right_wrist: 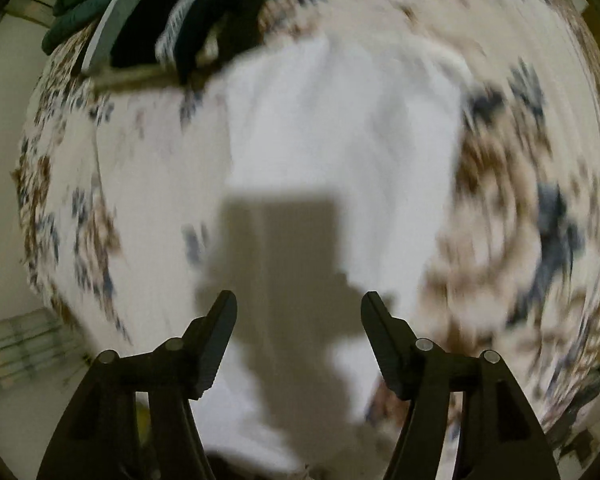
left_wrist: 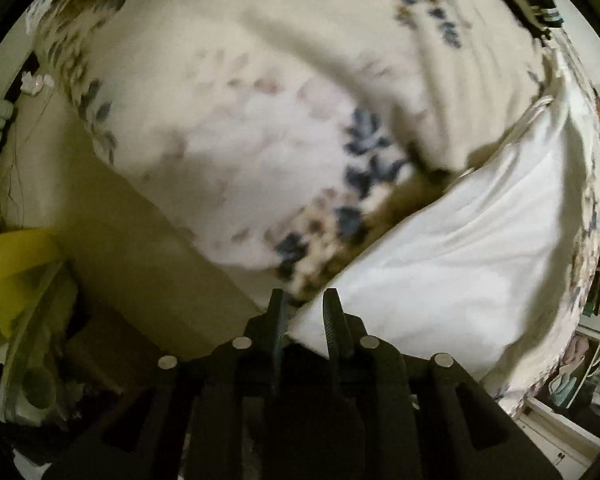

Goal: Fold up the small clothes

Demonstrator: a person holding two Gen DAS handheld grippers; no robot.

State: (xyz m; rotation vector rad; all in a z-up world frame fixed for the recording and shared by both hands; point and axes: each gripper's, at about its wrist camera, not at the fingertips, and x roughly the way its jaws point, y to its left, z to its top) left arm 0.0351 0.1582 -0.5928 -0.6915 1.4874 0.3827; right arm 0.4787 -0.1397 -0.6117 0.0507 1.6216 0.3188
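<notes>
L gripper (left_wrist: 303, 300): fingers nearly pressed together, pinching a corner of the white garment (left_wrist: 460, 248). Corner is sitting between the ribbed pads; rest of the cloth is fanning out to the R and away, lying over the floral bedsheet (left_wrist: 228, 92). Pinched corner is hanging near the bed edge, w/ the beige bed side (left_wrist: 120, 216) dropping below it.

R gripper (right_wrist: 299, 304): fingers spread wide, gripping nothing, hovering over the white garment (right_wrist: 320, 120), which is lying mid-bed on the floral bedsheet (right_wrist: 520, 208). Gripper shadow is falling on the cloth btw the fingers. View heavily blurred.

Dark folded clothes (right_wrist: 148, 12) are sitting at the far L edge of the bed.
</notes>
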